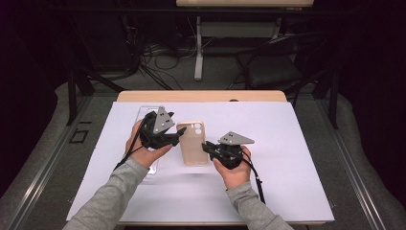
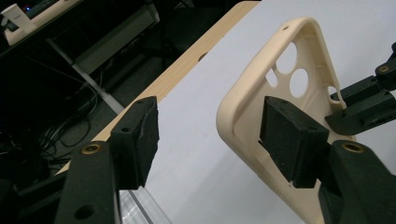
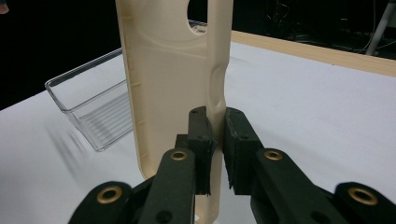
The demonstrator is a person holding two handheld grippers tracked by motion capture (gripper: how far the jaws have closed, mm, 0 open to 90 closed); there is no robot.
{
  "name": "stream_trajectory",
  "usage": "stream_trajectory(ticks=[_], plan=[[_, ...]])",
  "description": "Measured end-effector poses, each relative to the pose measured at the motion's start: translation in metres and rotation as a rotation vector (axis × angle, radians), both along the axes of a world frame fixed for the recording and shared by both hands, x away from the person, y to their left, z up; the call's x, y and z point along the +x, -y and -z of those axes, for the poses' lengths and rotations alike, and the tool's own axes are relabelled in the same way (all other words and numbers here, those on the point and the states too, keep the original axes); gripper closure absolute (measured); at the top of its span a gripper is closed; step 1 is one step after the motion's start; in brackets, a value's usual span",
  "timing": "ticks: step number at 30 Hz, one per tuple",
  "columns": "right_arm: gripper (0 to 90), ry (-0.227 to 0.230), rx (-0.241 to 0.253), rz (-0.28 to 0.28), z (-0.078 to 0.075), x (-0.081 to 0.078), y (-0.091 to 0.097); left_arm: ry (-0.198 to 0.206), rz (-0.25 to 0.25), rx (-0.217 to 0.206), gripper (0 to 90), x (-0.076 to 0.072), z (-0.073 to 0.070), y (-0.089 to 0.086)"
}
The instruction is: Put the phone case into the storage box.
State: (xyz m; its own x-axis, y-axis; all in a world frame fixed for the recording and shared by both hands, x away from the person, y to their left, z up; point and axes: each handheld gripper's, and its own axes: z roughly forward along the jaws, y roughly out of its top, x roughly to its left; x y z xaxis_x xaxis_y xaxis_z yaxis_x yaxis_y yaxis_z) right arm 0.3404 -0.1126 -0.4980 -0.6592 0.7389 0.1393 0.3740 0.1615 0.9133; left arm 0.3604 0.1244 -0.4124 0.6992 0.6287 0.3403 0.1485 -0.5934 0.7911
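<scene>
Right hand-held gripper (image 3: 215, 140) pinches one side wall of the beige soft-plastic phone case (image 1: 192, 142), mid-counter. Left hand-held gripper (image 2: 219, 140), half open, straddles the opposite wall, not clamped. Risk: thin wall flexes, slips.

phone case (image 1: 192, 142) mid-table, on white sheet (image 1: 287, 143) | clear tray (image 1: 143, 115) left of it

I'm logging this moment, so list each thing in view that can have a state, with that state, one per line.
phone case: beige, empty, hollow side up, held by its side wall above the white sheet.
right gripper: shut on the case's side wall.
left gripper: open, one jaw inside the case, the other outside and apart from it.
clear tray: empty, upright on the sheet.
</scene>
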Motion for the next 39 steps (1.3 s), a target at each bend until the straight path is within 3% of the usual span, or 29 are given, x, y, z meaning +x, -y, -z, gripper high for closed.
stream_trajectory(ticks=[6,12,32,39], plan=[[82.0,0.001,0.001,0.0,-0.0001,-0.0001,-0.0001,0.001,0.016,0.034,44.9,0.0,0.0003,0.0024],[82.0,0.002,0.001,0.0,0.0,-0.0003,-0.0003,0.021,0.019,0.043,48.3,-0.0002,0.0005,0.0029],[82.0,0.004,0.0,-0.001,0.0003,-0.0004,-0.001,0.013,0.047,0.063,66.7,-0.0028,-0.0005,0.0033],[82.0,0.002,-0.005,-0.003,0.0007,-0.0005,-0.0016,0.009,0.051,0.078,69.1,-0.003,-0.0018,0.0034]])
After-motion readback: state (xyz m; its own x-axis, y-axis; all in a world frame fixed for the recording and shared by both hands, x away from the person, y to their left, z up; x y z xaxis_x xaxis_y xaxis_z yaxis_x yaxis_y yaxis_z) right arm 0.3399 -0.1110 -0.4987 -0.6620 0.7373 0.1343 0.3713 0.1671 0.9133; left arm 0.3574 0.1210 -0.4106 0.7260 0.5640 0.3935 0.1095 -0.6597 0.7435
